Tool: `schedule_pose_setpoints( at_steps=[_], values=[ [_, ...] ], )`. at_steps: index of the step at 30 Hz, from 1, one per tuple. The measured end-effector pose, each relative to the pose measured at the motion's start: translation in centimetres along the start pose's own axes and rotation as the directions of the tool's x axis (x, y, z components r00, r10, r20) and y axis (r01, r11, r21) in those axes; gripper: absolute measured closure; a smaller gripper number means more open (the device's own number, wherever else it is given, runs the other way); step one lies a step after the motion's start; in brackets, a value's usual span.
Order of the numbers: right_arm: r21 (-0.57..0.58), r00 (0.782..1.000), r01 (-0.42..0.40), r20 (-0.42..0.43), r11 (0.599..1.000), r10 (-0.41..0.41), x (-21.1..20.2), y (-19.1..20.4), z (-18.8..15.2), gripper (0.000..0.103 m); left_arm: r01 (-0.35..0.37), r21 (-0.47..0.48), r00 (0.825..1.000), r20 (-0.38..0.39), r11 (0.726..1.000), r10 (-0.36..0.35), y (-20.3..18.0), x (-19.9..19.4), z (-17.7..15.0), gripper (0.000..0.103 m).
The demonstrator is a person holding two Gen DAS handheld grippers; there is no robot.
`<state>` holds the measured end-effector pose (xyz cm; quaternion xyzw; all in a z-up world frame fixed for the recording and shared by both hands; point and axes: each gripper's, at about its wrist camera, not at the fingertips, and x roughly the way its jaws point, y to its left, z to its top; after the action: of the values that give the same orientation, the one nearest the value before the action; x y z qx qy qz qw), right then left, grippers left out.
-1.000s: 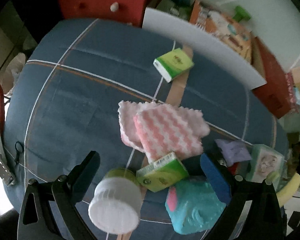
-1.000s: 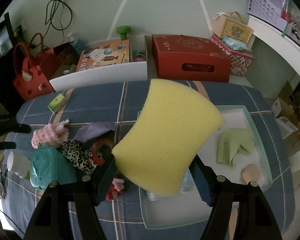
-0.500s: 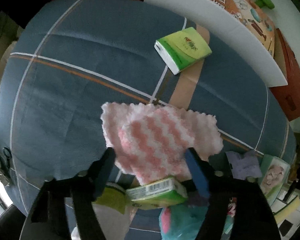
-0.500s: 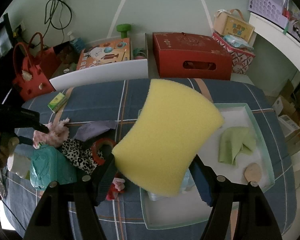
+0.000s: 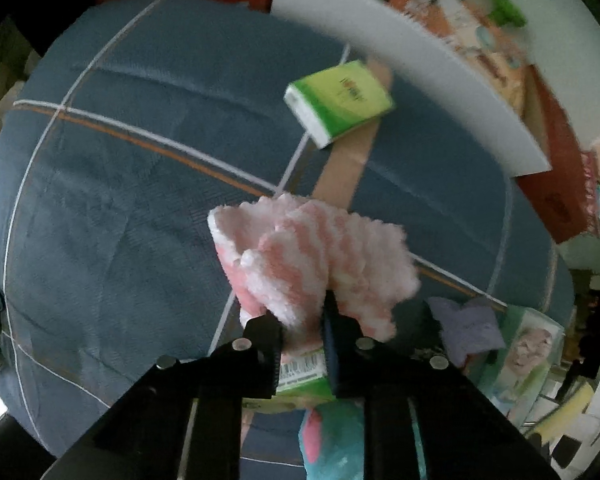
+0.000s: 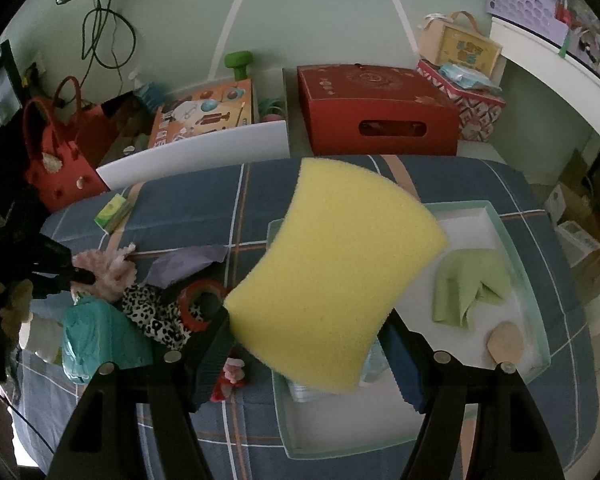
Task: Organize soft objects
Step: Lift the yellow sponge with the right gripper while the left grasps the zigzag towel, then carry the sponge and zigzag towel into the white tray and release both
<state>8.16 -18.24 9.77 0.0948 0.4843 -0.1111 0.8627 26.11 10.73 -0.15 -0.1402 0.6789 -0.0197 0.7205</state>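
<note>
My left gripper (image 5: 302, 326) is shut on a fluffy pink-and-white striped cloth (image 5: 316, 256), bunched between its jaws just above the blue plaid table. From the right wrist view the same cloth (image 6: 106, 266) shows at the far left with the left gripper (image 6: 82, 276) on it. My right gripper (image 6: 308, 344) is shut on a large yellow sponge (image 6: 332, 276), held up over the left part of a pale green tray (image 6: 540, 320). A green cloth (image 6: 470, 292) and a beige pad (image 6: 506, 340) lie in the tray.
A green tissue pack (image 5: 338, 102) lies on the far table. A second tissue pack (image 5: 304, 372), a teal plush (image 5: 332, 440) and a lilac cloth (image 5: 470, 324) sit close below my left gripper. A leopard cloth (image 6: 156, 312), red ring (image 6: 198, 304), white board (image 6: 196, 156) and red box (image 6: 380, 108) also show.
My left gripper moved forward over the pink cloth and shut on it, bunching it up. The right gripper with the sponge has stayed still.
</note>
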Motion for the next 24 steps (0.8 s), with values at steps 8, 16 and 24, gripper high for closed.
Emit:
schedule_pose_setpoints(
  at_steps=[8,16,24],
  values=[
    [0.023,1.0,0.0,0.006,1.0,0.0,-0.3,-0.9,0.0,0.029,0.112,0.052,0.967,0.222,0.992,-0.121,-1.6,-6.8,-3.6,0.087],
    [0.048,1.0,-0.008,0.009,0.999,0.007,-0.7,-2.0,0.1,0.029,0.209,0.183,0.899,0.35,0.961,-0.262,-6.6,-11.8,-8.5,0.087],
    [0.126,0.999,0.041,-0.012,0.991,-0.04,-0.2,-5.6,0.0,0.029,0.301,0.331,0.872,0.285,0.895,-0.398,-13.6,-10.4,-12.0,0.087]
  ],
)
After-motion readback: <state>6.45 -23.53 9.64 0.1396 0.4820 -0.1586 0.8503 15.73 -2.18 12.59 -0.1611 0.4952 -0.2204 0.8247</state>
